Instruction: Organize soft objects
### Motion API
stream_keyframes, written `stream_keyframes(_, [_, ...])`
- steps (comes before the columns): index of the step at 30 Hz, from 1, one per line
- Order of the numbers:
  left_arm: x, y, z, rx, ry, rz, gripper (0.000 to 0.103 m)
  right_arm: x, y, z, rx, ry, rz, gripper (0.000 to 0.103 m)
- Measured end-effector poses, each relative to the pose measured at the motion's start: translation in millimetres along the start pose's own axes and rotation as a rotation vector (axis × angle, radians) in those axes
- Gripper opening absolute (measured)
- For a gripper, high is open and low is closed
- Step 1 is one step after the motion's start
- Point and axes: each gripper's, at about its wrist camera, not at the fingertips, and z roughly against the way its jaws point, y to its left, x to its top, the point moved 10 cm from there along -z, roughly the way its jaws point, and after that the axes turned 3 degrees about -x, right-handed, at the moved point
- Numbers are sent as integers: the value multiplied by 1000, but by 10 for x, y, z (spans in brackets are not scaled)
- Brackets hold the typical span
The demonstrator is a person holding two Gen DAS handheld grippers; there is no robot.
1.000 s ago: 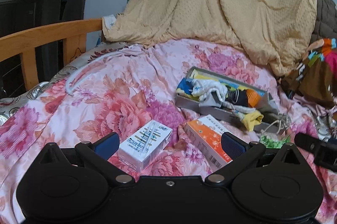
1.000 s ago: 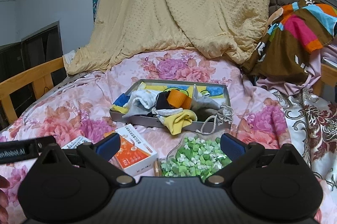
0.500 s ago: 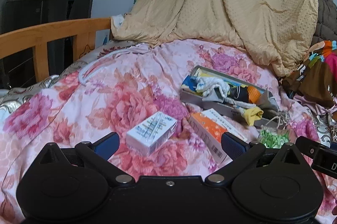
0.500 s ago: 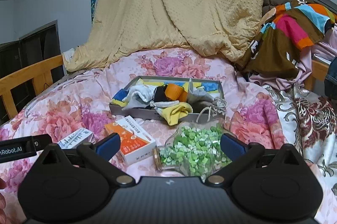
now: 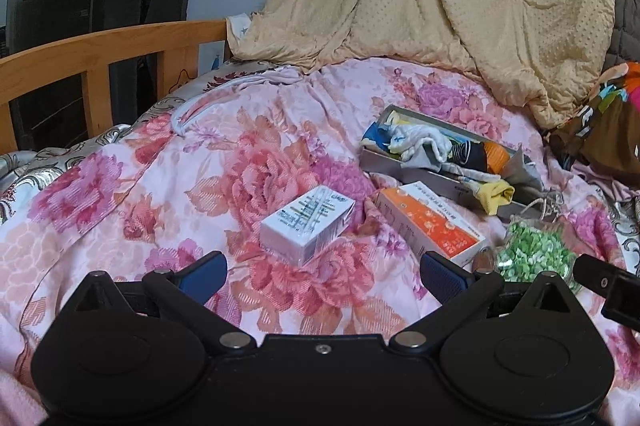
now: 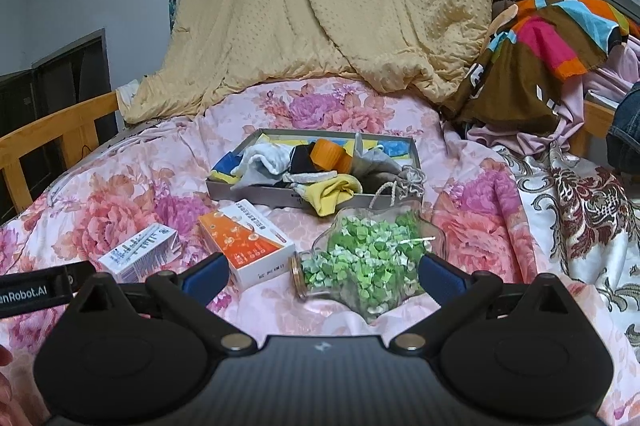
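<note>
Item: socks [image 6: 320, 174] heaped in tray [image 6: 256, 195], centre frame, long axis left-right, straight ahead of my right hand-held gripper [image 6: 320, 276], the nearer one; both it and left hand-held gripper [image 5: 320, 276] spread, empty.

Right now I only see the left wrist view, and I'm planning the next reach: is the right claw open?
Observer: Yes, the right claw is open and empty.
Operator: What's ahead of it?
Observer: A glass jar of green paper bits lies on its side just ahead, mouth toward the orange box.
Operator: Any loose cloth right of the tray?
Observer: A pale pink garment hangs below the patchwork cloth there.
</note>
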Motion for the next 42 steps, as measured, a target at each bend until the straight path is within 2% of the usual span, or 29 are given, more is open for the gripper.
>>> stream_keyframes(18, [-17, 9, 43, 12, -11, -14, 102, -125, 36, -43, -15, 55, 31, 103])
stream_keyframes(42, [-23, 23, 46, 18, -13, -13, 102, -161, 61, -65, -11, 70, 44, 103])
